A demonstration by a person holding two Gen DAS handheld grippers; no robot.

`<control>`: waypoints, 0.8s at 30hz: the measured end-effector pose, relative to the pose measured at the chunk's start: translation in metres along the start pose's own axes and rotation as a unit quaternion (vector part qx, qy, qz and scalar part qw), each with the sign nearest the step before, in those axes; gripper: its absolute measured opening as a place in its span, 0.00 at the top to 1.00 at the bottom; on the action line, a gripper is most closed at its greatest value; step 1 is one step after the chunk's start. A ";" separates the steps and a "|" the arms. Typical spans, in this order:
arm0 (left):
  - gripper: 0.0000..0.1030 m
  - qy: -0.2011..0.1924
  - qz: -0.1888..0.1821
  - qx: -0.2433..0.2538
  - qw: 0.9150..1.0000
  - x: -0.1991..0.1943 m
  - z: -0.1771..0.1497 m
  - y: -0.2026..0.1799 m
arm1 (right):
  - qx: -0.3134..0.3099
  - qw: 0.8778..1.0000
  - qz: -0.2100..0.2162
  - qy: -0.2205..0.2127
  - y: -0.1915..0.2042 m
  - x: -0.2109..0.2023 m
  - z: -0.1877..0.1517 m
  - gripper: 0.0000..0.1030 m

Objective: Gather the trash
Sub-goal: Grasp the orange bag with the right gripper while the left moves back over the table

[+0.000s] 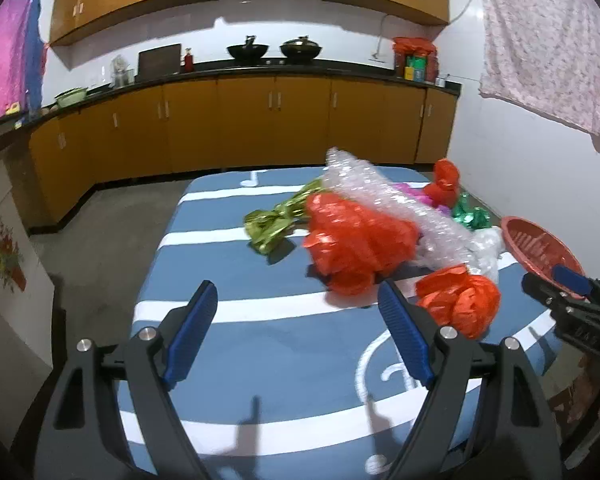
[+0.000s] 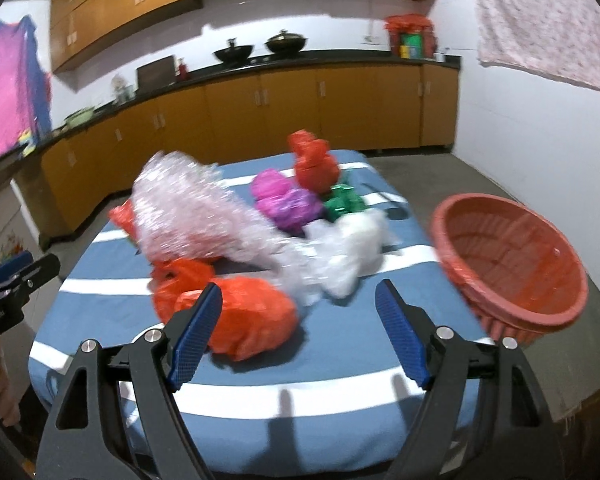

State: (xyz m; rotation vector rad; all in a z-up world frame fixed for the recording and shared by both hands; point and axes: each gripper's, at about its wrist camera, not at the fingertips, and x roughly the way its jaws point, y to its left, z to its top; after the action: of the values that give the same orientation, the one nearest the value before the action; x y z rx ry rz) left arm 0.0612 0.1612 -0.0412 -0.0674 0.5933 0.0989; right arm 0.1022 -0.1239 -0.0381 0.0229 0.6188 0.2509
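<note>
Trash lay heaped mid-bench (image 1: 260,344): crinkled orange bags (image 2: 236,320), a bubble-wrap roll (image 2: 196,216), shiny foil wads (image 1: 274,224). A ribbed red basket (image 2: 512,264) sat right. Both grippers (image 1: 300,336) (image 2: 300,328) hung empty, jaws wide.

The left gripper (image 1: 296,300) hangs with jaws spread wide and empty above the striped tablecloth (image 1: 228,336). Just ahead lies a large orange bag (image 1: 356,240), a smaller orange wad (image 1: 460,300) beside its right finger. Farther ahead-right sit bubble wrap (image 1: 380,196) and a red basket (image 1: 540,248).

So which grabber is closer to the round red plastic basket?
Right. The right gripper hovers open just left of the round red plastic basket; the left gripper sits farther left, beyond the trash pile.
</note>
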 end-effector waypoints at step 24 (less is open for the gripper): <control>0.21 0.022 0.008 -0.022 0.999 0.017 -0.008 0.015 | -0.072 0.995 0.034 0.055 0.042 0.054 -0.019 0.65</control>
State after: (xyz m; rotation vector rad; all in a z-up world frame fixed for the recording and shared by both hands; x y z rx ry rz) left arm 0.0694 0.1764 -0.0581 -0.1069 0.6367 0.1266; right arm 0.1242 -0.0708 -0.0799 -0.1098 0.7089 0.3634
